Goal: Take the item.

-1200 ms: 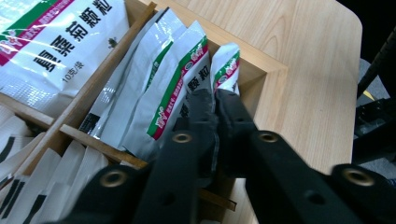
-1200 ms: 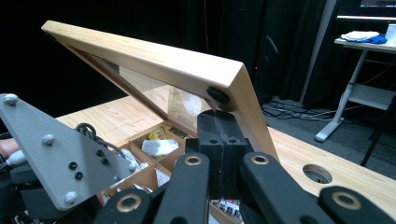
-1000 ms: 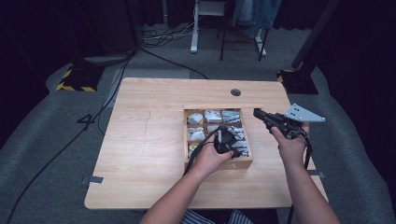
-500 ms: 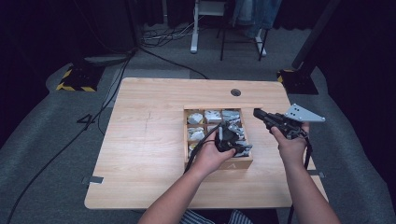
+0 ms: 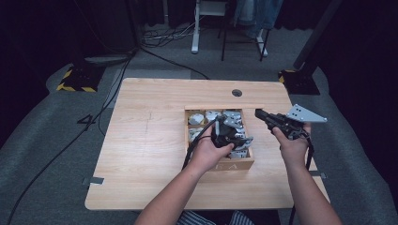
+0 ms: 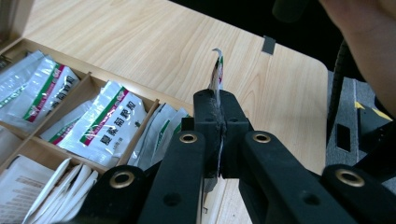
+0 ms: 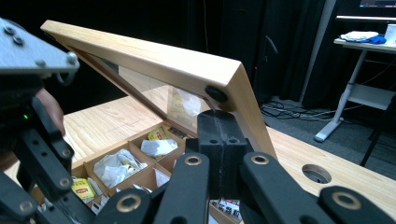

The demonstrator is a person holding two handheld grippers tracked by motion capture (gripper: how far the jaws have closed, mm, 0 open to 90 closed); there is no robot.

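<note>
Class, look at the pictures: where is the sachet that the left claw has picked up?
The sachet stands edge-on, pinched in the shut left claw, just above the wooden box and its compartments of sachets, at the table's right-centre.

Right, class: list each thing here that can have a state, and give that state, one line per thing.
Wooden compartment box: open, sachets inside.
Glass-paned wooden lid: raised, tilted, its edge at the right tool.
Left tool: shut on a white sachet with red and green print, lifted over the box.
Right tool: shut, at the lid's edge.
</note>
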